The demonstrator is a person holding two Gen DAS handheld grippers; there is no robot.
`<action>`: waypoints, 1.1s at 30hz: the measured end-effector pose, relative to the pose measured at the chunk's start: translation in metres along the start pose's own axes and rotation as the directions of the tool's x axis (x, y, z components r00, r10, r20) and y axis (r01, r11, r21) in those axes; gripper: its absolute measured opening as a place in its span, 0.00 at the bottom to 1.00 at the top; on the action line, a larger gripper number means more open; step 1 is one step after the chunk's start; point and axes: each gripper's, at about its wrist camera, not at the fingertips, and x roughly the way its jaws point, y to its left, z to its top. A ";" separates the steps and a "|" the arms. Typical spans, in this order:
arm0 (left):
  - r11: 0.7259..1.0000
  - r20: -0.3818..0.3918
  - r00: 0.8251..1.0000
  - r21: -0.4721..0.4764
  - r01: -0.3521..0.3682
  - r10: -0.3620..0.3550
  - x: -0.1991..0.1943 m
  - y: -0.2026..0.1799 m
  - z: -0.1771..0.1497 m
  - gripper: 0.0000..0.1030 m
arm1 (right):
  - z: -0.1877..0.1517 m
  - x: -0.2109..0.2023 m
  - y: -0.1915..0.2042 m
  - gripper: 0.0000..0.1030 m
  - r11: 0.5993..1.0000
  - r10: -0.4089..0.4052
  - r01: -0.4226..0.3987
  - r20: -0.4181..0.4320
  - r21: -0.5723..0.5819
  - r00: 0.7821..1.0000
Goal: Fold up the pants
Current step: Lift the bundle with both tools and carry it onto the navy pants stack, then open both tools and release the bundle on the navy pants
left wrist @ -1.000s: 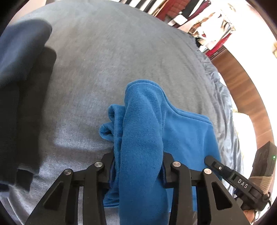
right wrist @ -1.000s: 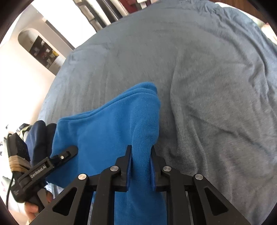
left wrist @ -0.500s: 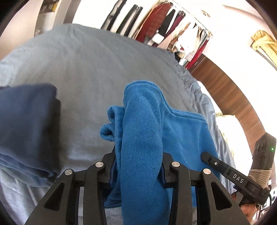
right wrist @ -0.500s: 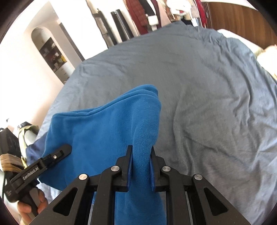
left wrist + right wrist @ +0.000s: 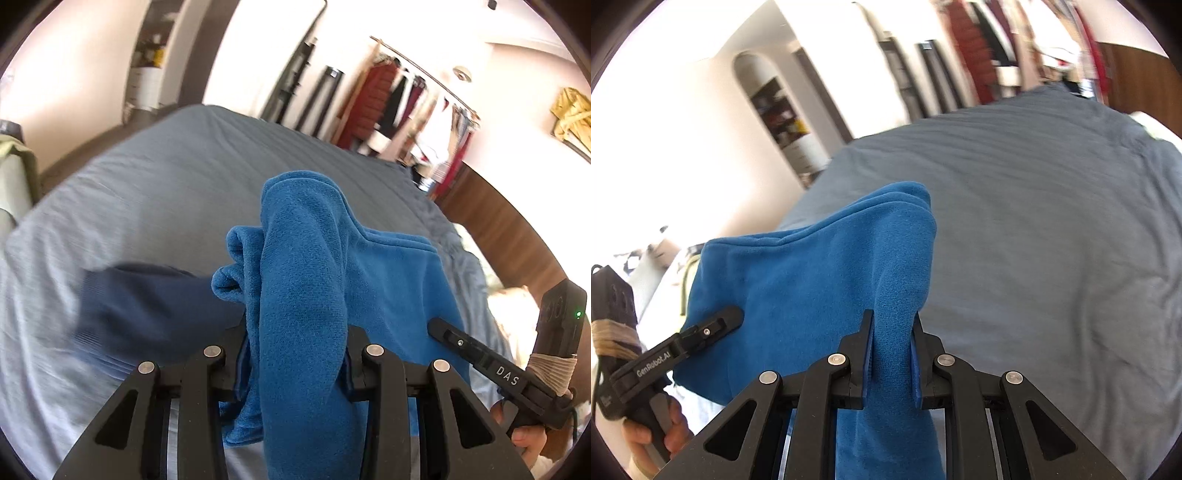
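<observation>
The bright blue fleece pants (image 5: 306, 295) hang stretched between my two grippers above the bed. My left gripper (image 5: 295, 354) is shut on a thick bunch of the pants at one end. My right gripper (image 5: 892, 354) is shut on a fold of the same pants (image 5: 812, 280) at the other end. The right gripper also shows at the right of the left wrist view (image 5: 480, 354), and the left gripper at the left of the right wrist view (image 5: 701, 336). The cloth below both jaws is out of sight.
A grey-blue bed sheet (image 5: 155, 192) spreads below in both views (image 5: 1052, 240). A dark navy garment (image 5: 147, 306) lies on the bed at the left. A clothes rack (image 5: 413, 110), shelves (image 5: 779, 114) and a wooden headboard (image 5: 509, 229) stand beyond the bed.
Both grippers have risen and tilted up with the pants, so more of the room shows. The navy garment has slid from the far left toward the middle of the left wrist view.
</observation>
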 end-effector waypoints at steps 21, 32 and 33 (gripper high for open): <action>0.996 -0.130 0.987 0.002 -0.094 0.094 0.057 0.153 0.009 0.38 | -0.015 0.161 0.075 0.16 0.983 0.071 -0.094 -0.147 -0.155 0.987; 0.955 -0.153 0.958 0.216 -0.205 0.241 0.042 0.138 0.020 0.70 | -0.013 0.170 0.083 0.31 0.977 -0.107 0.067 -0.192 -0.201 0.976; 0.948 -0.153 0.954 0.232 -0.217 0.256 0.041 0.136 0.021 0.70 | -0.012 0.168 0.081 0.31 0.972 -0.138 0.099 -0.178 -0.211 0.974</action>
